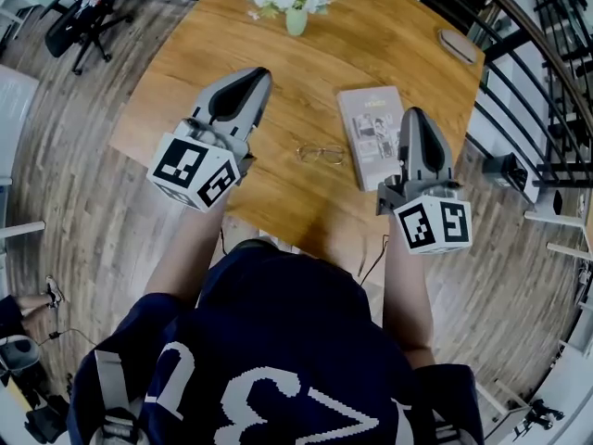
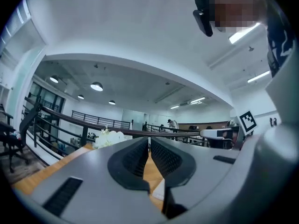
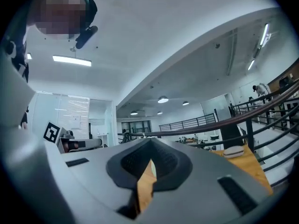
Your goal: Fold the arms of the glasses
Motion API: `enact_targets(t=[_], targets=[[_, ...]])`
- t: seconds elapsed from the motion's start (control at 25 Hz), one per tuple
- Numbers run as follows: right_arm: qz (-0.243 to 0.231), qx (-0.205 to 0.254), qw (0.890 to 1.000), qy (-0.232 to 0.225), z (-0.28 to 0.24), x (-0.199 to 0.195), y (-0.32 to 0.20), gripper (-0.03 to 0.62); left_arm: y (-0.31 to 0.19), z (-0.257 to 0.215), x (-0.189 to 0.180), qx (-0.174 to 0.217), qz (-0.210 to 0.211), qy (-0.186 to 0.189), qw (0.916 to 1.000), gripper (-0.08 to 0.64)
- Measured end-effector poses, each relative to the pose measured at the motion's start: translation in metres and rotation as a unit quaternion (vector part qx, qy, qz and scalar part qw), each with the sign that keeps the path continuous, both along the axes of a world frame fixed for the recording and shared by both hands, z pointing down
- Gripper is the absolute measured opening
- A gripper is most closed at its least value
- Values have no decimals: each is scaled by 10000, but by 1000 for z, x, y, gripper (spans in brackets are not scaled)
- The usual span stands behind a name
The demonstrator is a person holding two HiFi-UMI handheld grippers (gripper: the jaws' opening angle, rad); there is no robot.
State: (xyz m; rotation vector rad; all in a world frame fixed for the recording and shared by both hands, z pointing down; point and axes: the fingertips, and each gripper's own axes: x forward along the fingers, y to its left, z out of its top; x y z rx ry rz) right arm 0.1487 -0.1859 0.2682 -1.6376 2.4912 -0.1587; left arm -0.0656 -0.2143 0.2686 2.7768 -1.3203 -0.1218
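Left claw is pressed together, nothing between the pads. Right claw is also closed at the tips and empty. Both are held level above the surface, touching nothing. Glasses lie flat on the surface between the two claws, clear of both; too small to tell whether the arms are folded. Book sits just right of the glasses, partly covered by the right claw in the head view.
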Motion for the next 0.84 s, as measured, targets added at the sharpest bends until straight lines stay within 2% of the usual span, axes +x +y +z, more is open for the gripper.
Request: enact_targets(t=[0.16,0.52,0.84], targets=[[10,261,9996,121,-22,1,11,24,6,-18,0,352,-160,-55,9992,29],[111,593,9980,170,-53,5,27,25,16,-31,5,535,-229,-88,9983,29],[152,677,9973,248,-59,4,31,25,21,-47,1,830,-422,-31,9957,29]])
